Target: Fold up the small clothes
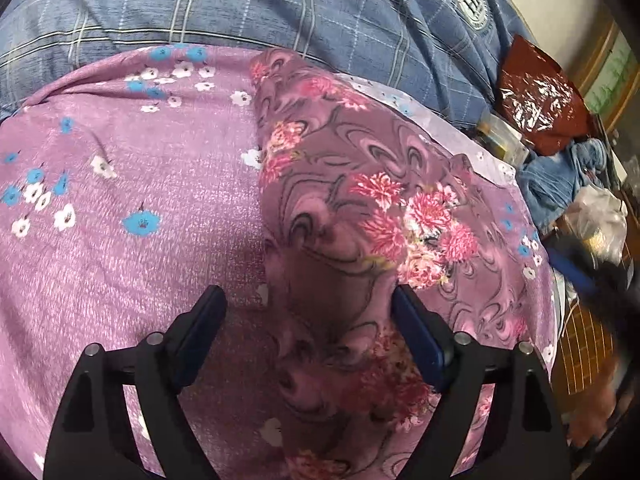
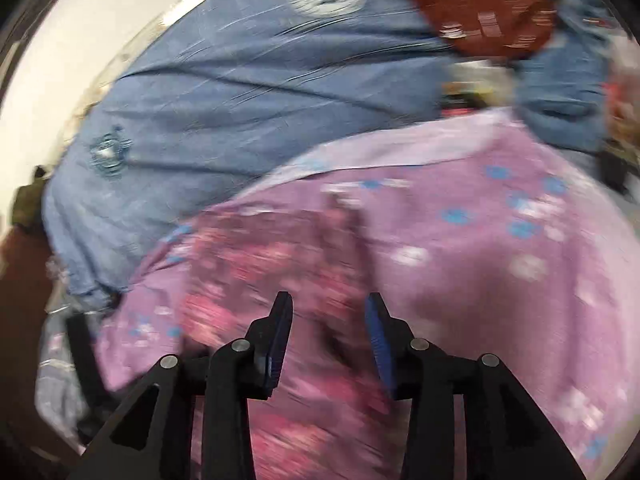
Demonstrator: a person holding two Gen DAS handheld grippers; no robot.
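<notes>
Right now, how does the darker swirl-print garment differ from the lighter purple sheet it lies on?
The swirl-print garment is a deeper mauve with pink chrysanthemum clusters and grey swirls; the purple sheet is paler, dotted with small blue and white blossoms. The garment is a narrower strip, folded and rumpled, running towards the left gripper; the sheet spreads wide and fairly flat beneath it. Both are floral fabrics lying on the blue checked bedding.

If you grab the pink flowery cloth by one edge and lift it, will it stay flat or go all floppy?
Probably floppy: the pink flowery cloth already lies rumpled, with soft folds. It looks thin, so likely light. It would probably drape and hang, not hold its shape.
</notes>
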